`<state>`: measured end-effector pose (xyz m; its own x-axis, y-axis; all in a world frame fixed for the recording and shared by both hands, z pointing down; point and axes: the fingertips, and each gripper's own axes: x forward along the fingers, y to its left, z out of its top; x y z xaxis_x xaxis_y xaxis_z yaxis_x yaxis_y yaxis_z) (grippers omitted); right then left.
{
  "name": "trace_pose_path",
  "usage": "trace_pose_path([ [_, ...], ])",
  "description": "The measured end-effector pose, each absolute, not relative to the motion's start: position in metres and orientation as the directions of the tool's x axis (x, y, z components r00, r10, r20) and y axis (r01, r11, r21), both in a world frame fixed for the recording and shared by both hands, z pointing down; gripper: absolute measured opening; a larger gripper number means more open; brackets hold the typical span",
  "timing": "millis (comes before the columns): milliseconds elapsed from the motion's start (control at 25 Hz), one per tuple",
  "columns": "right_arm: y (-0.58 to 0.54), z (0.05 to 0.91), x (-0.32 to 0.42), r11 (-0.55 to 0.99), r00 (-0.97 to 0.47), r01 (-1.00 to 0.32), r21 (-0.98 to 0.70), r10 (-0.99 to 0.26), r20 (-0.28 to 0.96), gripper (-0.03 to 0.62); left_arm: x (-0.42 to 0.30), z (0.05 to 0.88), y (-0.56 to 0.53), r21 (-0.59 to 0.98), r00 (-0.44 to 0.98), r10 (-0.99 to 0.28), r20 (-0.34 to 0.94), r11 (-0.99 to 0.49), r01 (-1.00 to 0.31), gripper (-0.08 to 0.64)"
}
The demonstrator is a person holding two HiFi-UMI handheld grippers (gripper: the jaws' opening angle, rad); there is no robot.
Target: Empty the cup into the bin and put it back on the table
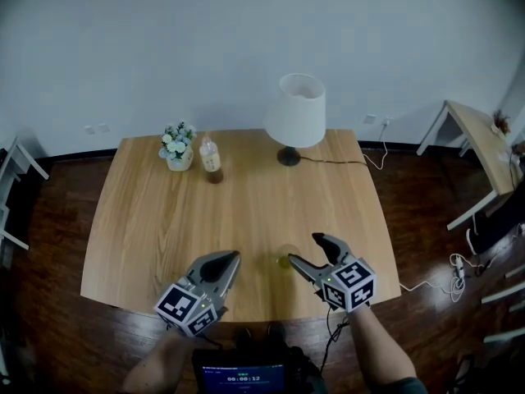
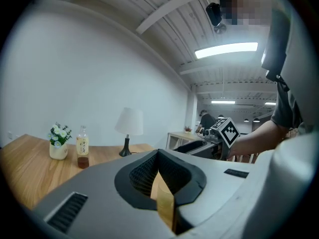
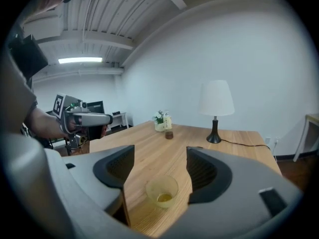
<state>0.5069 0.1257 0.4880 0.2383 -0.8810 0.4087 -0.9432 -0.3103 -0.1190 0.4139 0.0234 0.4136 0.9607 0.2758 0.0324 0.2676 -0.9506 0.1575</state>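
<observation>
- Near the table (image 1: pixel 148 220) front edge, head view: cup (image 1: pixel 284 261) stands upright, just beside right gripper (image 1: pixel 303 249); left gripper (image 1: pixel 234 258) well apart.
- Left gripper view: jaws together, empty.
- Right gripper view: jaws apart, cup between them, untouched. Approach step; next, advance and close on cup wall.
</observation>
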Motion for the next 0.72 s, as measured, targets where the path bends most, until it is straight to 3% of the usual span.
trace_pose_path([
  [160,0.127,0.52,0.507,-0.306,0.212,-0.942,-0.141,-0.865,0.455,0.338,0.421,0.438,0.02,0.17,0.968,0.242,0.068,-0.959,0.227,0.0],
  [240,0.127,0.535,0.508,-0.305,0.196,-0.938,-0.162,-0.856,0.479,0.389,0.425,0.451,0.017,0.178,0.97,0.227,0.093,-0.962,0.208,0.0],
  [440,0.127,0.569,0.509,-0.3,0.167,-0.936,-0.181,-0.836,0.523,0.39,0.431,0.484,0.017,0.204,0.962,0.22,0.16,-0.961,0.185,0.048],
  [640,0.125,0.593,0.506,-0.283,0.135,-0.939,-0.195,-0.827,0.546,0.39,0.44,0.511,0.021,0.231,0.954,0.218,0.204,-0.958,0.17,0.048],
  [720,0.124,0.603,0.504,-0.275,0.122,-0.941,-0.199,-0.821,0.558,0.427,0.443,0.52,0.021,0.24,0.952,0.212,0.219,-0.958,0.158,0.048],
])
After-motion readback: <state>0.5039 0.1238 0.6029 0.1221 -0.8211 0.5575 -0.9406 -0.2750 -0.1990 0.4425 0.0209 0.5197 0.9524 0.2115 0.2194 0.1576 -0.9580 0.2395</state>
